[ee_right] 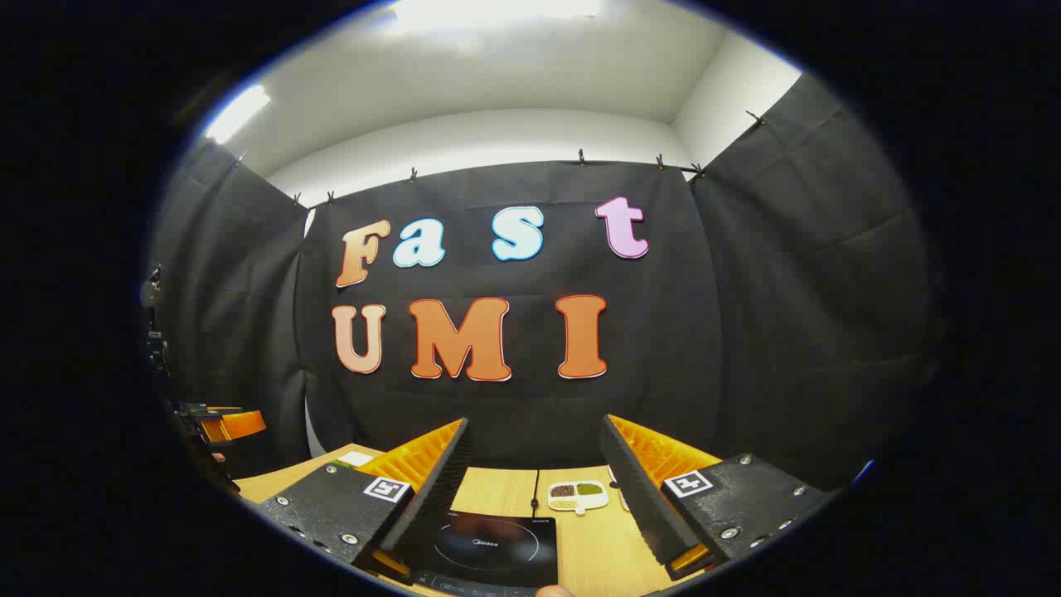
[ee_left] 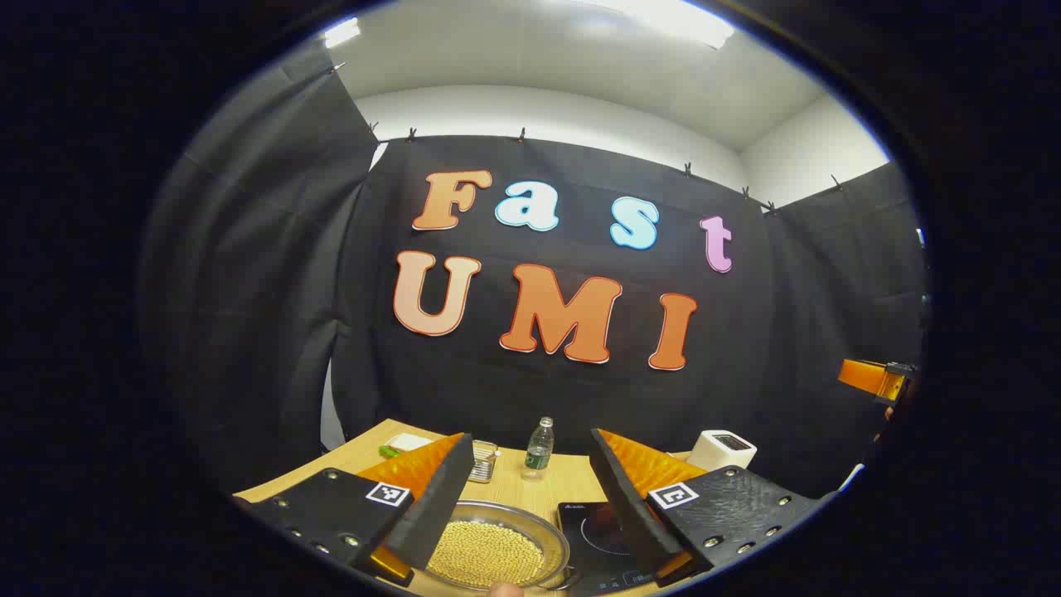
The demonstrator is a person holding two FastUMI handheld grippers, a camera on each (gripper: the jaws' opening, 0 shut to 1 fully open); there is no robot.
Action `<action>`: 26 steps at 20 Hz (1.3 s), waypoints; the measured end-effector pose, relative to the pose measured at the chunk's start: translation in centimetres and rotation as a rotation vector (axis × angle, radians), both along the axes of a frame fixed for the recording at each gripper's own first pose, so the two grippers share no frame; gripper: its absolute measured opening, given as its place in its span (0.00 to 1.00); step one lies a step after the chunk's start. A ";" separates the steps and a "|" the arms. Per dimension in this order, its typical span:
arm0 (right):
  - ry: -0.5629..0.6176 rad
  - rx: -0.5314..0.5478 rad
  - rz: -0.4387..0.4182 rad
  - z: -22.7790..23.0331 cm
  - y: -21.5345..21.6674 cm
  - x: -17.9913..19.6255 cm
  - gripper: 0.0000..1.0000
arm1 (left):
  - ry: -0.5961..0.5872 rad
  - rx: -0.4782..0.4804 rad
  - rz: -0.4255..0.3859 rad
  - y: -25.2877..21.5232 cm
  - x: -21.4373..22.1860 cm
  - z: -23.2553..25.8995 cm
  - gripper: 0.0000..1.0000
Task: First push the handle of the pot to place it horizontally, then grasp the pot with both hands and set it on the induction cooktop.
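A shallow metal pot filled with small yellow beans sits on the wooden table, low in the left gripper view. Its handle is not clear to me. The black induction cooktop lies just to the pot's right. My left gripper hangs open above and in front of the pot, nothing between its fingers. In the right gripper view the cooktop lies below my right gripper, which is open and holds nothing. Each gripper appears at the edge of the other's view: right gripper, left gripper.
Behind the pot stand a small plastic bottle and a glass container. A white box-like appliance sits at the back right, a green and white item at the back left. A small white dish of beans lies beyond the cooktop.
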State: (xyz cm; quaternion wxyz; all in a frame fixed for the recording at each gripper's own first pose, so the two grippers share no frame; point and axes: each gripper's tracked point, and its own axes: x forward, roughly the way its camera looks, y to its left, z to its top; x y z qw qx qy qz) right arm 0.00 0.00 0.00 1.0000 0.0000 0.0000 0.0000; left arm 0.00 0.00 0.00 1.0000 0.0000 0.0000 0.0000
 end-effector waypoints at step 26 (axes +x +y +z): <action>0.054 0.008 0.010 -1.2 -1.3 -0.3 0.96 | -0.009 0.068 -0.016 -1.3 -0.6 0.1 0.89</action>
